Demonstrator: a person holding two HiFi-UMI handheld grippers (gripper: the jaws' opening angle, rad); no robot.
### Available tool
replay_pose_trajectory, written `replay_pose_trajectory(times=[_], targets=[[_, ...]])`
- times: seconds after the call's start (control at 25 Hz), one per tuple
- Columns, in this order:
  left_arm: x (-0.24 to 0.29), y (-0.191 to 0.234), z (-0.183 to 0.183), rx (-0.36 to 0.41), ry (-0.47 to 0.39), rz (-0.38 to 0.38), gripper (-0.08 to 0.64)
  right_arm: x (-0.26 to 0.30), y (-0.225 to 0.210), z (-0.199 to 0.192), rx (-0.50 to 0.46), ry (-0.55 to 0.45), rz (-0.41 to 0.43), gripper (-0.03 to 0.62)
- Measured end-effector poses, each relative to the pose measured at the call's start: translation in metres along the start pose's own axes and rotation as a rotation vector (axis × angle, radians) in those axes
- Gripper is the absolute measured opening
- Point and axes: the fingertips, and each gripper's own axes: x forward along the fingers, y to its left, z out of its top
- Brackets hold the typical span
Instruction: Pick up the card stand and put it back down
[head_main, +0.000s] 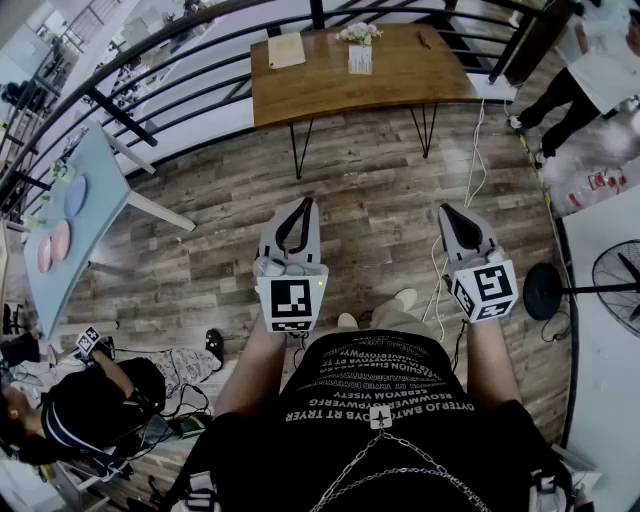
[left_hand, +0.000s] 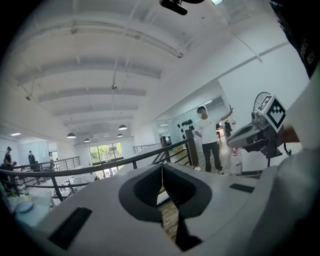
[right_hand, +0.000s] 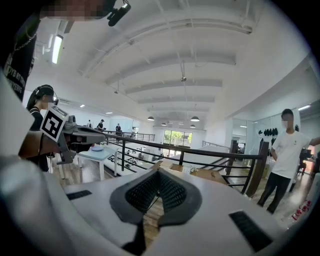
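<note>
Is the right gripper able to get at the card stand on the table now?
Probably not: the right gripper hangs shut over floor, well short of the wooden table bearing the card stand. Nothing blocks the walk.

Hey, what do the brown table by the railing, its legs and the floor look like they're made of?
Table top: looks like wood, warm brown with a smooth matte finish and faint grain. Legs: thin dark bent rods, probably painted metal. Floor: wood-look planks in mixed grey-brown, with visible grain and seams; whether it is real wood or laminate, I cannot tell.
</note>
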Motion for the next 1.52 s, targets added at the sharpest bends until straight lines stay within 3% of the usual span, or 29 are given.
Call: replay_pose_trajectory(times=[0.44,0.84,1.28,1.44,1.52], targets=[[-0.011,0.008,-0.005,-0.013,-0.010,-0.013,0.029,-0.003,0.013,0.006,0.020,-0.002,-0.002,0.015],[0.012,0.018,-0.019,-0.020,0.007,-0.002,0.029,0.023,0.007,-0.002,-0.001,0.025,0.024,0.015],[0.084,0.028,-0.031,-0.050,0.075,-0.001,0.029,0.090,-0.043,-0.014,0.042,0.041,0.065,0.021],[0.116,0.028,-0.029,-0.055,0.094,0.006,0.029,0.112,-0.072,-0.017,0.056,0.053,0.067,0.093],[0.132,0.028,-0.024,-0.050,0.098,0.010,0.029,0.122,-0.087,-0.017,0.061,0.058,0.071,0.097]])
